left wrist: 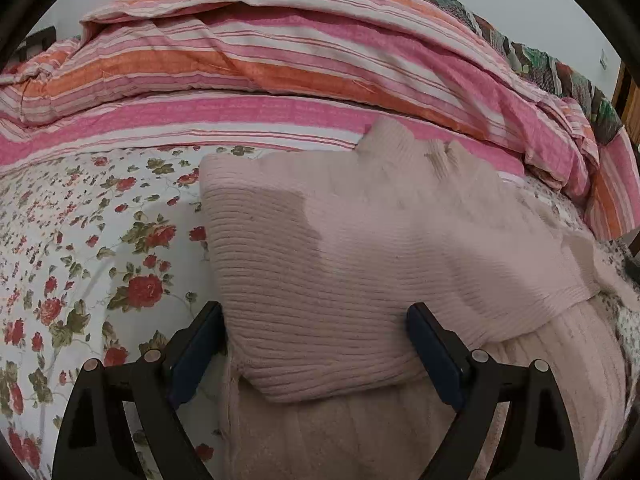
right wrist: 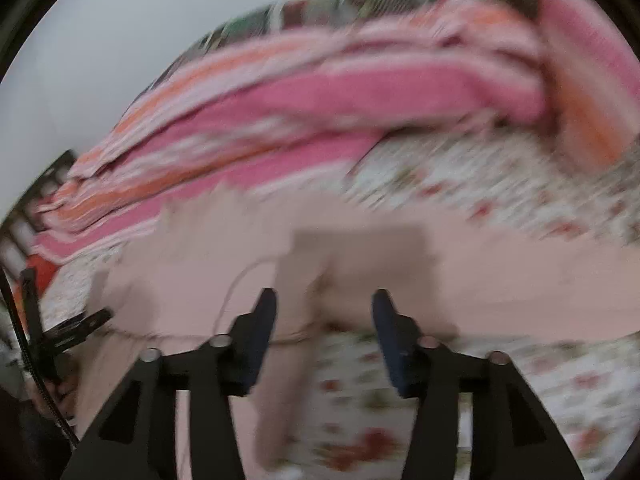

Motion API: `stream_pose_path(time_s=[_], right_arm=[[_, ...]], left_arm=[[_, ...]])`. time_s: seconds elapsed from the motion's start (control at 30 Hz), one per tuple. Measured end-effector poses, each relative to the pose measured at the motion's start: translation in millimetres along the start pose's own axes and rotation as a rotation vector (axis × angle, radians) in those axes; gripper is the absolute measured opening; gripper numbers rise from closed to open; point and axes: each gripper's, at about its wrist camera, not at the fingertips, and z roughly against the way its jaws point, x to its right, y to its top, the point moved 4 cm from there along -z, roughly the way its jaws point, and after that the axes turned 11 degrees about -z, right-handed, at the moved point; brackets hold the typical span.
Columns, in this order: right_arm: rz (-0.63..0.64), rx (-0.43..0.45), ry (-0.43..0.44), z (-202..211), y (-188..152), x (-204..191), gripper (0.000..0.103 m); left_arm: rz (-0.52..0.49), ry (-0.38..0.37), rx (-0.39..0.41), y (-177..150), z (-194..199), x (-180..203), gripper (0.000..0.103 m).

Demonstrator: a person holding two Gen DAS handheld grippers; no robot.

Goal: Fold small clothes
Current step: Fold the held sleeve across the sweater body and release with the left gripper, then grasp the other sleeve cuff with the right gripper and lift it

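A pale pink ribbed knit sweater [left wrist: 360,248] lies on the floral bedsheet [left wrist: 80,240], with one part folded over onto the rest. My left gripper [left wrist: 316,344] is open, its two fingers standing on either side of the folded edge near the sweater's near end, not closed on it. The right wrist view is heavily blurred. There the same sweater [right wrist: 500,280] spreads across the middle, and my right gripper [right wrist: 324,332] is open above its edge with nothing between the fingers.
A rumpled pink, orange and white striped quilt [left wrist: 280,64] is heaped along the far side of the bed. A darker patterned blanket [left wrist: 560,64] lies behind it. The other gripper's black frame [right wrist: 60,332] shows at the left of the right wrist view.
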Motion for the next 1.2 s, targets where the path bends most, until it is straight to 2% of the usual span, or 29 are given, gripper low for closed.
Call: stream_pose_path(time_s=[0.13,0.3,0.37,0.5,0.57,0.67,0.83,0.9,0.93,0.97,1.0,1.1,1.2], right_arm=[[0.003,0.089,-0.112,40,27,51,0.070],[-0.002,0.072,-0.251,64,21,143,0.072],[-0.039,0.055,-0.272,69,11,180,0.072],[-0.207,0.012,-0.215,67,-13,236,0.072],[-0.286,0.019,-0.172,62,-19,257,0.072],[-0.339,0.067,-0.140,62,-16,264,0.072],[-0.403,0.084,-0.143,54,-2,276,0.072],[-0.404,0.091,-0.181,49,4,281,0.059],[-0.399,0.101,-0.212,46,6,284,0.041],[-0.389,0.100,-0.248,44,7,286,0.013],[-0.381,0.088,-0.246,43,8,289,0.006],[-0.362,0.120,-0.260,53,10,285,0.006],[-0.320,0.167,-0.294,71,21,265,0.005]], left_arm=[[-0.009,0.014,-0.004,1,0,6,0.092],[-0.007,0.012,-0.003,1,-1,4,0.092],[-0.008,0.013,-0.004,1,-1,3,0.092],[-0.010,0.016,-0.005,1,-1,2,0.092],[-0.011,0.015,-0.004,1,-1,2,0.092],[-0.012,0.018,-0.006,1,-2,2,0.092],[-0.012,0.017,-0.006,1,-2,2,0.092],[-0.012,0.018,-0.005,1,-2,2,0.092],[-0.012,0.018,-0.005,1,-2,1,0.092],[-0.010,0.018,-0.003,1,-2,1,0.092],[-0.007,0.018,0.000,1,-1,1,0.092],[0.011,0.008,0.010,0,1,-3,0.092],[0.039,0.012,0.021,-1,6,-8,0.092]])
